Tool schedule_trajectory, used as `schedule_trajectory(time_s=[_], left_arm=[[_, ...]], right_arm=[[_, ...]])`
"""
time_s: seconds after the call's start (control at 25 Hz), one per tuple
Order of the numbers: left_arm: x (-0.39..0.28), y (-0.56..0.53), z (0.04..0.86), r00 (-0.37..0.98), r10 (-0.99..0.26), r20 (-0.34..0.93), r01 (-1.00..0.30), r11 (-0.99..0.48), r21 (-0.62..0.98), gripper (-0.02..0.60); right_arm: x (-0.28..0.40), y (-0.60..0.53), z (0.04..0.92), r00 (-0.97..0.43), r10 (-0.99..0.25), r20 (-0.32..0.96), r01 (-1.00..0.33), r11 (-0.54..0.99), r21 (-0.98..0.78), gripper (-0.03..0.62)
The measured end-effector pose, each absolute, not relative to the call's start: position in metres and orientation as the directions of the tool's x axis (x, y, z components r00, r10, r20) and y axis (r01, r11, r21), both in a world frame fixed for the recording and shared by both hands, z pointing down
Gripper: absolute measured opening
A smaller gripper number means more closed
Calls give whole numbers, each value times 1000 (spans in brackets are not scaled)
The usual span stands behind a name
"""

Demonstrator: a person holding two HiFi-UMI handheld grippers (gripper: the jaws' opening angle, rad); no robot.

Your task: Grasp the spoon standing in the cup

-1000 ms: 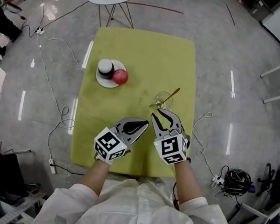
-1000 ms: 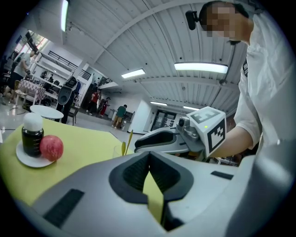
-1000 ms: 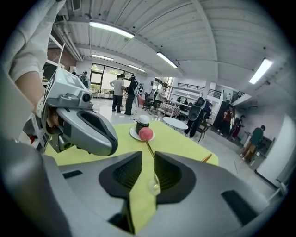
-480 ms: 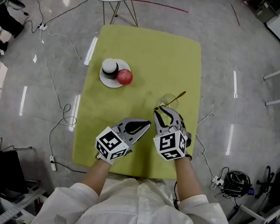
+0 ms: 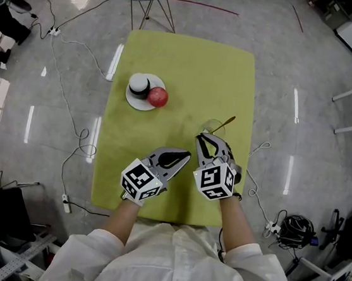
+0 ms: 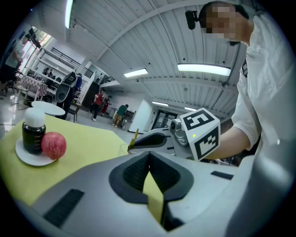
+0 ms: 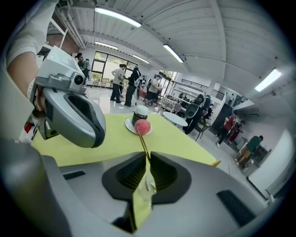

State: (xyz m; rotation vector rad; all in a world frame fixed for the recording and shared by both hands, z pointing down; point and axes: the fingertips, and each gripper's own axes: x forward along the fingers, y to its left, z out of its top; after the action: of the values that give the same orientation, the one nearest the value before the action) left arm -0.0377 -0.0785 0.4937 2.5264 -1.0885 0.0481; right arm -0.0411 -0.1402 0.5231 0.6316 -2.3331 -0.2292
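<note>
Leaning in the clear cup (image 5: pixel 210 127): a gold spoon (image 5: pixel 228 121).

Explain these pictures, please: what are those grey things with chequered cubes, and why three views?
No robot here: a person holds two grippers, each a pair of grey jaws with a marker cube. The top-down picture comes from a camera on the person's head, showing the left gripper and right gripper above a green-covered table. The other two come from cameras riding on each gripper, looking along its jaws. On the table: a plate with a dark bottle and a red apple, and a clear cup with a spoon standing in it. Both grippers' jaws are together, holding nothing; the right one points at the cup.
</note>
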Motion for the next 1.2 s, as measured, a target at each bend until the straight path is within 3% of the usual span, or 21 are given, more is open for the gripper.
schedule_trajectory(time_s=[1.2], left_arm=[[-26,-90,483,706,-689,162,-700,-644,308,4]], right_arm=[[-22,-166,453,-694,-590,413,-485,807,338,8]])
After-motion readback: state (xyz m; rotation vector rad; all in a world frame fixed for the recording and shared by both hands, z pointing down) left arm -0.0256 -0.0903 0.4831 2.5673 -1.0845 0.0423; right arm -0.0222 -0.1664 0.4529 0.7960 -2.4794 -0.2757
